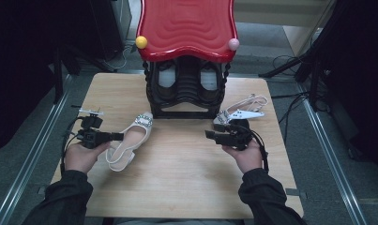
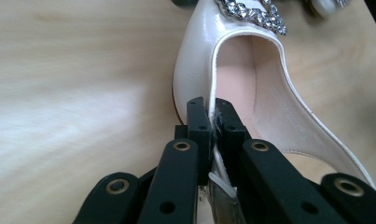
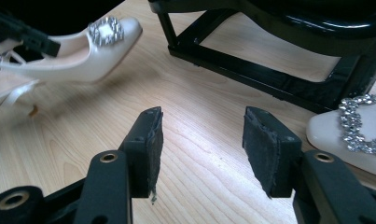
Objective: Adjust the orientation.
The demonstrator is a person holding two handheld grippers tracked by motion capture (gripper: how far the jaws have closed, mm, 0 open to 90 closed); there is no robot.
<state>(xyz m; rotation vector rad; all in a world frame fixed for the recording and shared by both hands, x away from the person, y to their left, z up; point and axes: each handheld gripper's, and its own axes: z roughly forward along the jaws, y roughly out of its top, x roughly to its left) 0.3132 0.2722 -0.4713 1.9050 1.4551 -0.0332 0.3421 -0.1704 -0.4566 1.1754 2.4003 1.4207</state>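
A cream slingback shoe (image 1: 132, 138) with a rhinestone buckle (image 1: 143, 120) lies on the wooden table (image 1: 186, 173), toe pointing toward the rack. My left gripper (image 1: 117, 136) is shut on the shoe's side rim (image 2: 213, 105); the jaws pinch the thin edge near the heel strap. In the right gripper view this shoe (image 3: 78, 56) looks slightly lifted at the toe. A second matching shoe (image 1: 238, 112) lies on its side at the right of the rack, its buckled toe (image 3: 358, 130) close to my right gripper (image 1: 209, 135), which stands open over bare wood (image 3: 202, 135).
A black shoe rack (image 1: 186, 89) with a red wavy top (image 1: 186, 26) stands at the table's far middle, holding dark shoes inside. Its base bar (image 3: 251, 74) crosses ahead of the right gripper. Metal rails and cables run along both table sides.
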